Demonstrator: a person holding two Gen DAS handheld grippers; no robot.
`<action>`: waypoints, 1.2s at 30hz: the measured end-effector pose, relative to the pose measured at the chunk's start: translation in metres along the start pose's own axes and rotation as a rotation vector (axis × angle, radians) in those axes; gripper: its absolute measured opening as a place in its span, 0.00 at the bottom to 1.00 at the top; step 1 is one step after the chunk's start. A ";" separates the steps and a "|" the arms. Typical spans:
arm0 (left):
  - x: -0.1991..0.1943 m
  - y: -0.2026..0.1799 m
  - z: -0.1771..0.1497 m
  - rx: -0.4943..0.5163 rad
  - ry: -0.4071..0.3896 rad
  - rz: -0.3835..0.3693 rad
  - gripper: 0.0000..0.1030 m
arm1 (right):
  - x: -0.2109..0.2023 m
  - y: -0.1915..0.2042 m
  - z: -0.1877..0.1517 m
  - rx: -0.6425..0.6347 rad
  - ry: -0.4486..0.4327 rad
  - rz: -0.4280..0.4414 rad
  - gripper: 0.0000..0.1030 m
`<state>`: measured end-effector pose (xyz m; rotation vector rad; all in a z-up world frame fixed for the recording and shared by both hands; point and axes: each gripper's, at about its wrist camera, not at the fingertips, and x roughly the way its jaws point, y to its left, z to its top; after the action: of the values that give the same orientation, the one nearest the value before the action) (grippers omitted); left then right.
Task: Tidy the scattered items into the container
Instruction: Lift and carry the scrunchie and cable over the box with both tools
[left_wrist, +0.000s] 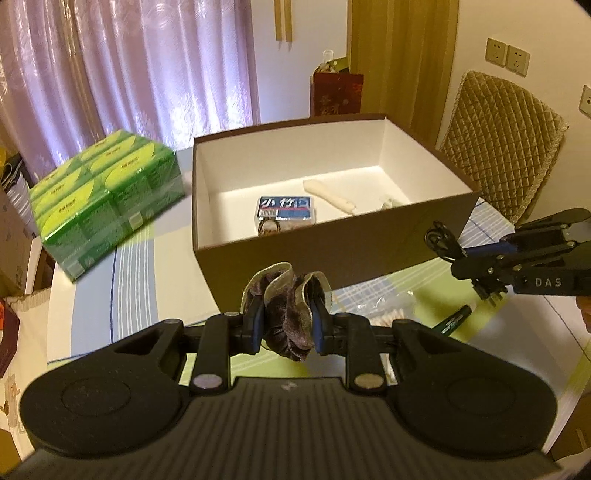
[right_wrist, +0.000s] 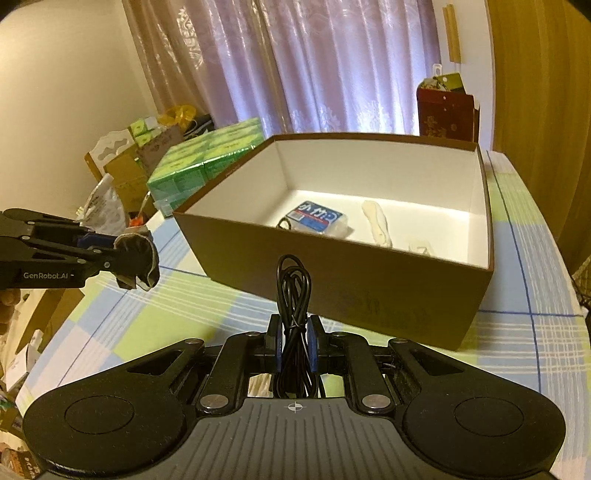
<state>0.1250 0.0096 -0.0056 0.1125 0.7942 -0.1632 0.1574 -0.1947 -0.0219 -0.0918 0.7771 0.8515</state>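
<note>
A brown cardboard box (left_wrist: 332, 243) (right_wrist: 369, 291) with a white inside stands open on the table. Inside lie a blue packet (left_wrist: 287, 209) (right_wrist: 318, 218), a cream roll (left_wrist: 328, 195) (right_wrist: 376, 221), a small dark ring (left_wrist: 269, 226) and a small white piece (left_wrist: 389, 202). My left gripper (left_wrist: 287, 317) (right_wrist: 136, 260) is shut on a crumpled brown scrunchie (left_wrist: 286, 310) (right_wrist: 138, 262), held above the table just before the box's near wall. My right gripper (right_wrist: 294, 338) (left_wrist: 448, 243) is shut on a coiled black cable (right_wrist: 293, 295) (left_wrist: 437, 236), near the box's right corner.
A green shrink-wrapped pack of tissue boxes (left_wrist: 107, 199) (right_wrist: 207, 158) sits left of the box. On the checked tablecloth (right_wrist: 155, 325) lie a bag of cotton swabs (left_wrist: 391, 314) and a dark pen (left_wrist: 456, 319). A padded chair (left_wrist: 506, 158) stands behind, a red bag (left_wrist: 336, 94) farther back.
</note>
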 end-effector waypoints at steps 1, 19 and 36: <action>-0.001 -0.001 0.003 0.004 -0.007 -0.002 0.21 | -0.001 -0.001 0.002 -0.002 -0.005 0.002 0.15; 0.024 -0.010 0.099 0.073 -0.123 -0.056 0.21 | 0.007 -0.040 0.094 -0.090 -0.093 0.015 0.16; 0.161 0.028 0.155 0.091 0.058 0.025 0.21 | 0.113 -0.104 0.135 -0.200 0.069 -0.042 0.16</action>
<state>0.3497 -0.0043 -0.0124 0.2134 0.8429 -0.1733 0.3548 -0.1426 -0.0205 -0.3151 0.7506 0.8878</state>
